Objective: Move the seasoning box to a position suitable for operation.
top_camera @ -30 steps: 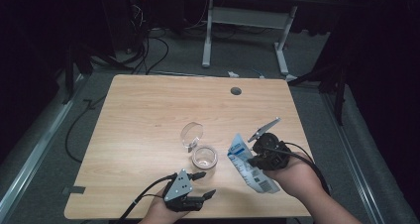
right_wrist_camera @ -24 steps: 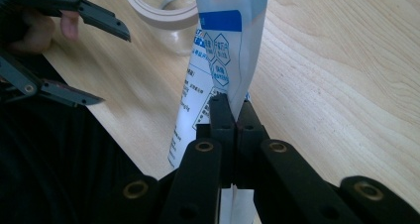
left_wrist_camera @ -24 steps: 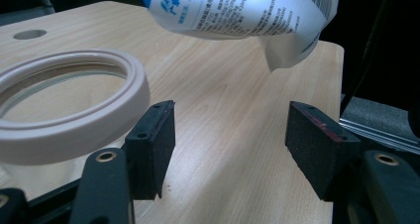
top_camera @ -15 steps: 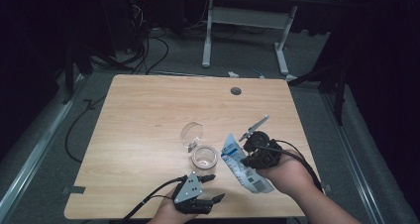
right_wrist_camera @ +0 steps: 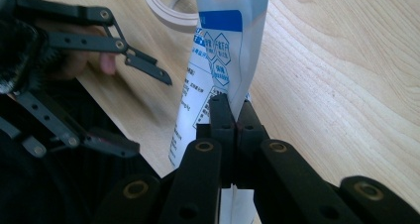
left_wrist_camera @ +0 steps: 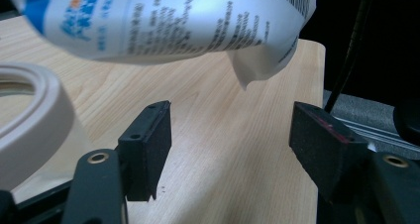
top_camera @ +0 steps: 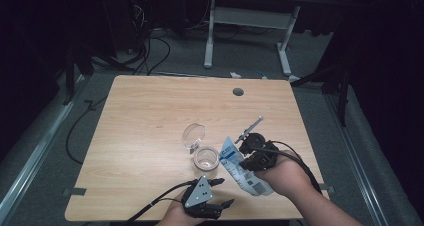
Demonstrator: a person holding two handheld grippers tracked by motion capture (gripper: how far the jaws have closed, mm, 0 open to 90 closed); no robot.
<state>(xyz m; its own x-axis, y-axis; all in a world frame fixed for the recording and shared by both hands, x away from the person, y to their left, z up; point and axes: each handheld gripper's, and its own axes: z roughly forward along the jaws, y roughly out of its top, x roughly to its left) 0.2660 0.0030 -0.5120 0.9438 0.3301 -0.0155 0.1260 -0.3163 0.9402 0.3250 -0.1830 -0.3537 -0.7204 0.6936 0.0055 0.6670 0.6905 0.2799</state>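
Observation:
A white and blue printed pouch (top_camera: 239,170) hangs tilted over the table's front right, its top corner near a small open glass jar (top_camera: 206,158). My right gripper (top_camera: 246,159) is shut on the pouch (right_wrist_camera: 229,50), both jaws pressed together on its edge. My left gripper (top_camera: 226,192) stands open near the front edge, just left of the pouch's lower end. In the left gripper view its jaws (left_wrist_camera: 230,144) are wide apart with nothing between them, the pouch (left_wrist_camera: 173,21) hangs above them, and the jar's pale rim (left_wrist_camera: 34,110) is at the left.
The jar's hinged clear lid (top_camera: 193,135) stands open behind the jar. The wooden table (top_camera: 150,116) has a cable hole (top_camera: 238,92) at the back. Cables trail from both grippers over the front edge. A metal desk frame (top_camera: 247,21) and floor cables lie beyond the table.
My left gripper has slid to the right along the front edge, closer to the pouch's lower end. The right gripper and pouch have barely shifted.

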